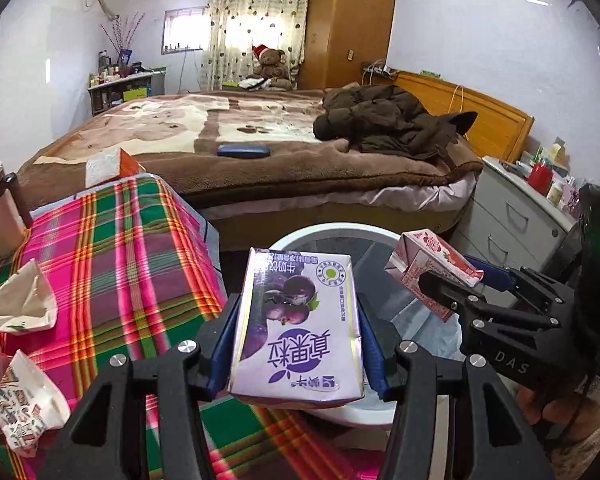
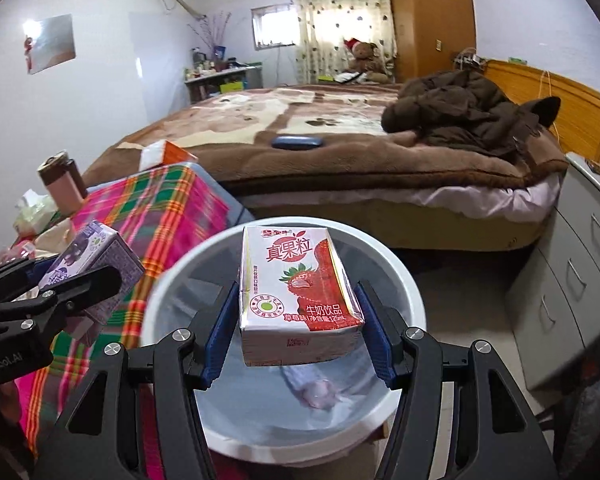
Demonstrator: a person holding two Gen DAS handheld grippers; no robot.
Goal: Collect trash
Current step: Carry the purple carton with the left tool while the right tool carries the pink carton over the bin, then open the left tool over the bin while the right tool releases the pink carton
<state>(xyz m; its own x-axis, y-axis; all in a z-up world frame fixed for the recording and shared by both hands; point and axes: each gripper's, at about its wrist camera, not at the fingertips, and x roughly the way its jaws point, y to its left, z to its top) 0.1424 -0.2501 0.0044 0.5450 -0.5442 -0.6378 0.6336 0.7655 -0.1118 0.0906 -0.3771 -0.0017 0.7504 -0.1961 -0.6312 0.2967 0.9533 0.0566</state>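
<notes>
We are looking at one bed (image 2: 340, 152), its far side partly hidden under one brown coat (image 2: 468, 108), and one plaid table (image 1: 112, 248) whose near edge is running out of the left wrist view. One white bin (image 2: 404, 280) is sitting beside the table, and our cartons and fingers are covering much of its inside; something pale is lying at its bottom, too blurred to name. We are holding two cartons over the bin: our left gripper (image 1: 296, 336) is clamping the purple carton (image 1: 296, 320) between its blue pads, and our right gripper (image 2: 296, 320) is clamping the strawberry carton (image 2: 296, 292) the same way. Two crumpled wrappers (image 1: 24, 304) are lying on the table, one cut off by the frame.
</notes>
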